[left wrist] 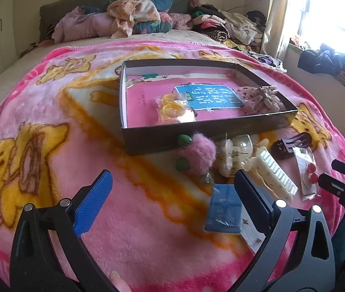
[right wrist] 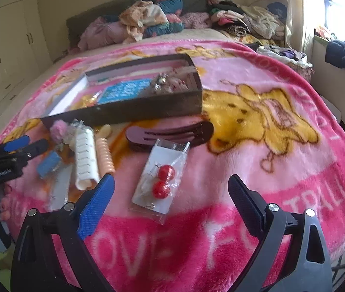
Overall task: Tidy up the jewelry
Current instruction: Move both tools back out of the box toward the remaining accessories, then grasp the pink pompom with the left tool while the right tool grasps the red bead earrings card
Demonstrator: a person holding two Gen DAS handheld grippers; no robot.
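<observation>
A dark shallow box (left wrist: 196, 135) (right wrist: 148, 108) lies on the pink blanket and holds a pink book, a bag of yellow rings (left wrist: 173, 110) and a floral bow (left wrist: 262, 98). In front of it lie a pink fluffy clip (left wrist: 200, 154), a clear claw clip (left wrist: 237, 150), a white comb clip (left wrist: 277, 172) (right wrist: 86, 155), a dark hair clip (right wrist: 172, 133) and a bag of red bead earrings (right wrist: 161, 181) (left wrist: 309, 172). My left gripper (left wrist: 173, 186) is open, with a small blue packet (left wrist: 223, 210) by its right finger. My right gripper (right wrist: 172, 187) is open above the earring bag.
The pink cartoon blanket (left wrist: 50, 126) covers the bed. Piled clothes and pillows (left wrist: 128, 15) fill the headboard end. A window with a curtain (left wrist: 282, 17) is at the right, white cupboards (right wrist: 6, 48) at the left. A peach spiral hair tie (right wrist: 105, 157) lies beside the comb clip.
</observation>
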